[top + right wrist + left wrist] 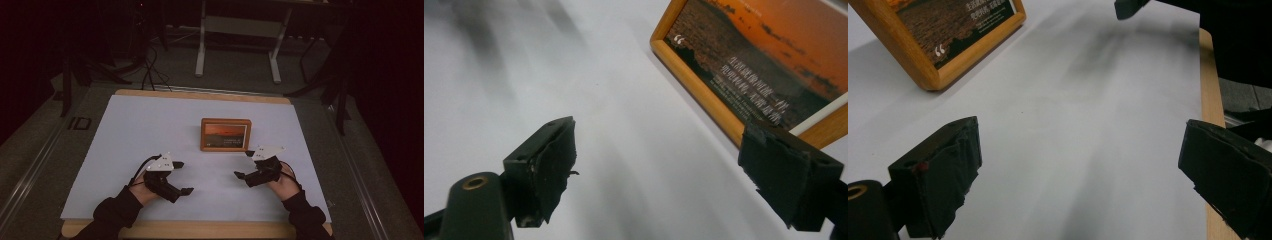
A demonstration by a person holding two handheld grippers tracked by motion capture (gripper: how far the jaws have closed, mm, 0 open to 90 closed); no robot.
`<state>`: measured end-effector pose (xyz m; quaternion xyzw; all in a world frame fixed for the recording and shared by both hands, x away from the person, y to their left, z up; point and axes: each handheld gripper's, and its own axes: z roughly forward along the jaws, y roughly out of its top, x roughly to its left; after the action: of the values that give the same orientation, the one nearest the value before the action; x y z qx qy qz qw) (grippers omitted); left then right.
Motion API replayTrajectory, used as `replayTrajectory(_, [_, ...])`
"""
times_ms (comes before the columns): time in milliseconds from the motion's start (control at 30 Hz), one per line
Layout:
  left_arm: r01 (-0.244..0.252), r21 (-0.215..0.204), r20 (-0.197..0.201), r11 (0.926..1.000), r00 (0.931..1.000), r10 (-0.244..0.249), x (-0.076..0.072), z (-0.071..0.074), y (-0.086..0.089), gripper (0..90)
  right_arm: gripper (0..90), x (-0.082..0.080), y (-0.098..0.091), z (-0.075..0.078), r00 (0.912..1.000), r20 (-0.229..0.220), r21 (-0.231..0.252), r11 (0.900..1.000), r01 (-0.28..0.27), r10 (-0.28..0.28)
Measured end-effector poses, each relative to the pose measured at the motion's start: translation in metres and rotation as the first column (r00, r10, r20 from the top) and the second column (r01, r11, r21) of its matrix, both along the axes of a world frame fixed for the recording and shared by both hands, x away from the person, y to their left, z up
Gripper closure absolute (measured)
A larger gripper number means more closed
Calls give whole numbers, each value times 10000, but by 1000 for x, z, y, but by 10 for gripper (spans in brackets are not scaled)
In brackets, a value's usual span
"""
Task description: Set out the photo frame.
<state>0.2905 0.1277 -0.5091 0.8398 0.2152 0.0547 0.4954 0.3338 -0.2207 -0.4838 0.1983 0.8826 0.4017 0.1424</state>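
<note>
1. Lying flat near the middle of the table (125, 130), a little toward the far edge: the picture frame (225, 134), its sides square to the table's edges.
2. Resting near the front edge, left of centre: the left gripper (183, 177), jaws spread wide apart, nothing between them.
3. Sitting right of centre, just short of the frame's front right corner: the right gripper (244, 164), jaws likewise wide apart and holding nothing.
4. Seen from above: whole frame, both grippers, wooden table rim along the far and front edges, white sheet covering the rest.
5. Seen from the left gripper view: one corner of the frame (943, 45) at upper left, bare white sheet between the jaws, wooden front edge at right, a black tip of the other gripper at the top.
6. Seen from the right gripper view: frame (769, 75) close up at upper right, one jaw overlapping its lower rim in the picture; touching or not, cannot tell.
7. Open white surface on all sides of the frame, widest toward the left edge.
8. Frame look: orange-brown wooden border, sunset photo with orange sky over dark ground, lines of pale text and a quotation mark, too small to read.
</note>
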Motion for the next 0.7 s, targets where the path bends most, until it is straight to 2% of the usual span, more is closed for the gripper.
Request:
replayTrajectory(233, [4,48,32,10000,10000,-4,-1,0,0,42,150,-14,-7,-16,9993,118,587,9977,335,-342])
replayTrajectory(333, [6,64,36,10000,10000,-6,-1,0,0,43,149,-20,-13,-20,9971,393,743,9953,619,-650])
replayTrajectory(433, [19,88,50,10000,10000,-20,-2,0,0,43,150,-25,-22,-22,9937,379,1149,9883,1006,-1056])
replayTrajectory(700, [40,120,60,9999,10000,-41,-2,-1,0,42,150,-32,-31,-28,9889,407,1145,9838,1377,-1431])
